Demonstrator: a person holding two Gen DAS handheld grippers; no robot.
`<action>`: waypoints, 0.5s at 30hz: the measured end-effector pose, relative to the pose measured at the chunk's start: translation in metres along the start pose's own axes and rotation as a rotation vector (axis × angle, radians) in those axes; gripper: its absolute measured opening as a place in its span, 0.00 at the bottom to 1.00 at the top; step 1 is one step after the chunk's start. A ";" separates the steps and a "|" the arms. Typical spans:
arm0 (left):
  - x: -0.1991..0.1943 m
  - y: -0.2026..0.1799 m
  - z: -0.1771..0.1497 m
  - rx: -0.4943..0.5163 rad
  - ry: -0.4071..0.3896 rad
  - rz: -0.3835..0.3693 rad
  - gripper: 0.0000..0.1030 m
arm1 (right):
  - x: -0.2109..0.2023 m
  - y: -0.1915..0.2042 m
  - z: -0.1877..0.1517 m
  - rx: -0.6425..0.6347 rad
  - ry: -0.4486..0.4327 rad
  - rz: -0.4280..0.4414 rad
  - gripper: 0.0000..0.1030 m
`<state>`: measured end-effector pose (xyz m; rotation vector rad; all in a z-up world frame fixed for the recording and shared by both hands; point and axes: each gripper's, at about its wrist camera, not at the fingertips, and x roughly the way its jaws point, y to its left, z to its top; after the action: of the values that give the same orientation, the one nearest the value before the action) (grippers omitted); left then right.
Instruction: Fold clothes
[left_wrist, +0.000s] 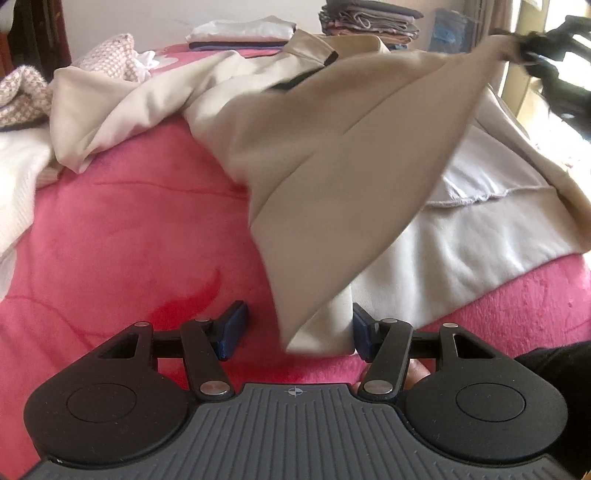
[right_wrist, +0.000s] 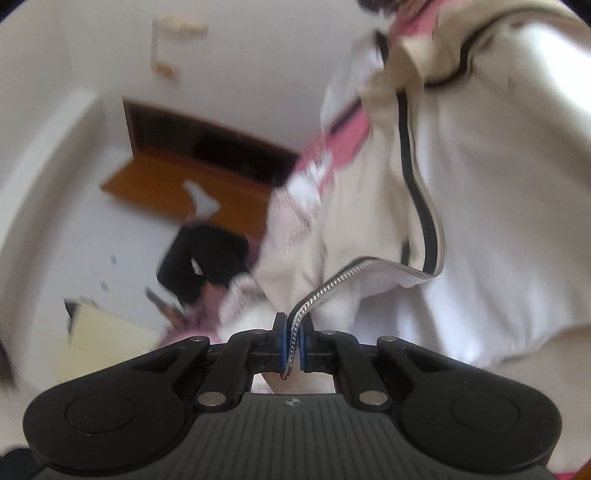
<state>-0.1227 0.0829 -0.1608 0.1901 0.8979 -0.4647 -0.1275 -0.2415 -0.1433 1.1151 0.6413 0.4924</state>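
my right jaws clenched on the jacket's zipper edge, my left jaws spread apart

near me, my left gripper (left_wrist: 297, 328) hangs released above the pink blanket (left_wrist: 122, 229), a cream jacket (left_wrist: 332, 166) corner drooping between its pads. my right gripper (right_wrist: 291, 341) pinches the zipper (right_wrist: 325, 288), lifting the jacket. farther back sit folded stacks (left_wrist: 240, 33).

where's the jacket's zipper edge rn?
In the right wrist view the zipper edge runs down centre frame into the shut right gripper, pinched between its blue pads, with the cream jacket hanging to its right.
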 end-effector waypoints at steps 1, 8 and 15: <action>0.000 0.000 0.000 -0.005 -0.004 0.002 0.56 | -0.009 0.001 0.004 0.005 -0.025 0.005 0.06; -0.014 -0.002 -0.002 0.008 -0.064 0.035 0.09 | -0.035 -0.010 -0.001 0.059 -0.072 -0.038 0.06; -0.045 0.009 -0.011 -0.018 -0.112 0.085 0.02 | -0.033 -0.004 -0.021 -0.010 0.006 -0.114 0.06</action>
<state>-0.1501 0.1085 -0.1327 0.1835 0.7809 -0.3850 -0.1655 -0.2509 -0.1461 1.0615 0.7029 0.4008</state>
